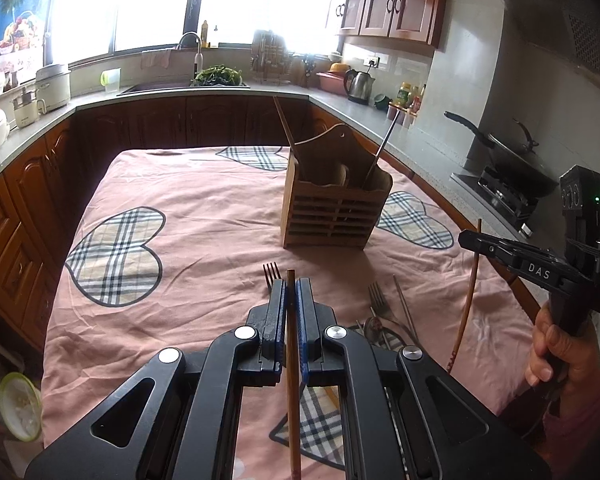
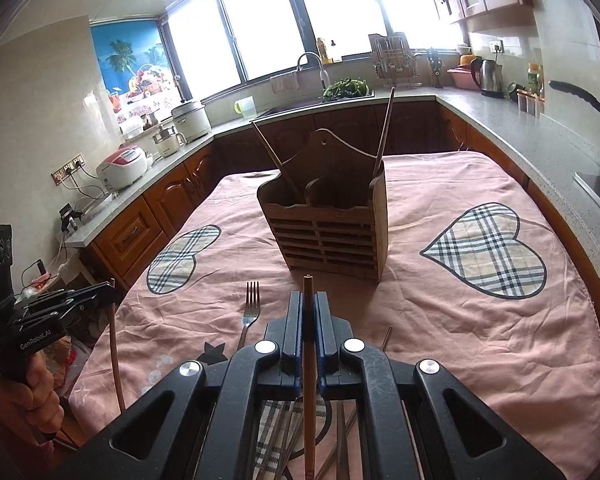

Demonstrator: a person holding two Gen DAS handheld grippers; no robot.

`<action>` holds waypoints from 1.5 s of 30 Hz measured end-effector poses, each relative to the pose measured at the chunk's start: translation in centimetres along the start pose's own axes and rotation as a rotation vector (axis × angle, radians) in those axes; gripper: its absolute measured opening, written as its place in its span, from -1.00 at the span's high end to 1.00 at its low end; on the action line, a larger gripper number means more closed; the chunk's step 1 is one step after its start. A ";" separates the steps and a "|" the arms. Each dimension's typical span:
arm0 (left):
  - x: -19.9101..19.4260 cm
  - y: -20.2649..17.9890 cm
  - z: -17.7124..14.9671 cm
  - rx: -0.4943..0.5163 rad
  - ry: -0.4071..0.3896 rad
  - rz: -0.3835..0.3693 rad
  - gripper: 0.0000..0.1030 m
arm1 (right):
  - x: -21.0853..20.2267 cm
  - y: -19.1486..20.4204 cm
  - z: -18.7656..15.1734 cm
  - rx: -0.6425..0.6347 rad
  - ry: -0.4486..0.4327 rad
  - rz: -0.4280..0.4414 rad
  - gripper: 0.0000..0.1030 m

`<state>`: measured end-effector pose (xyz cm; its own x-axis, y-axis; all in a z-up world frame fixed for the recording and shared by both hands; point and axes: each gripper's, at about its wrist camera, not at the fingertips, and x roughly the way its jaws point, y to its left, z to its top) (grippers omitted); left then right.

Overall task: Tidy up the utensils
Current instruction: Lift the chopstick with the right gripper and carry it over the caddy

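A wooden utensil holder stands mid-table with two chopsticks leaning in it. My left gripper is shut on a brown chopstick, held upright above the pink cloth, short of the holder. My right gripper is shut on another brown chopstick, also short of the holder. In the left wrist view the right gripper holds its chopstick at the right. In the right wrist view the left gripper shows at the left. Forks, a spoon and metal chopsticks lie on the cloth.
The table wears a pink cloth with plaid hearts. Kitchen counters ring it, with a sink, rice cookers, a kettle and a wok on the stove at the right.
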<state>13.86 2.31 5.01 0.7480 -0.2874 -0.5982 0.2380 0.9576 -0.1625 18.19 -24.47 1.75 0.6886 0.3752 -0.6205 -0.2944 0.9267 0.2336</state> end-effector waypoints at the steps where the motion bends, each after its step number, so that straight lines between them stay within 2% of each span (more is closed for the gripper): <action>1: -0.2 0.1 0.1 -0.006 -0.009 -0.003 0.92 | -0.2 0.0 0.1 -0.001 -0.006 -0.001 0.90; 13: -2.0 1.4 1.1 -0.098 -0.138 -0.032 0.92 | -2.2 0.3 1.3 -0.008 -0.070 -0.003 0.90; 20: -2.9 1.8 2.0 -0.143 -0.260 -0.025 0.92 | -2.9 0.4 2.1 -0.003 -0.110 0.000 0.90; 25: -3.4 1.5 3.1 -0.139 -0.349 -0.004 0.92 | -3.2 0.3 2.8 0.003 -0.140 0.003 0.90; 34: -2.2 0.4 6.9 -0.102 -0.450 0.010 0.92 | -3.3 0.0 5.7 0.012 -0.209 0.000 0.90; 45: -0.3 0.2 13.5 -0.102 -0.594 0.037 0.92 | -2.8 -1.6 11.4 0.024 -0.322 -0.019 0.90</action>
<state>22.03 2.33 15.77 0.9797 -0.1883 -0.0688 0.1667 0.9558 -0.2421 24.30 -26.73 11.65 0.8693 0.3420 -0.3569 -0.2666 0.9324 0.2440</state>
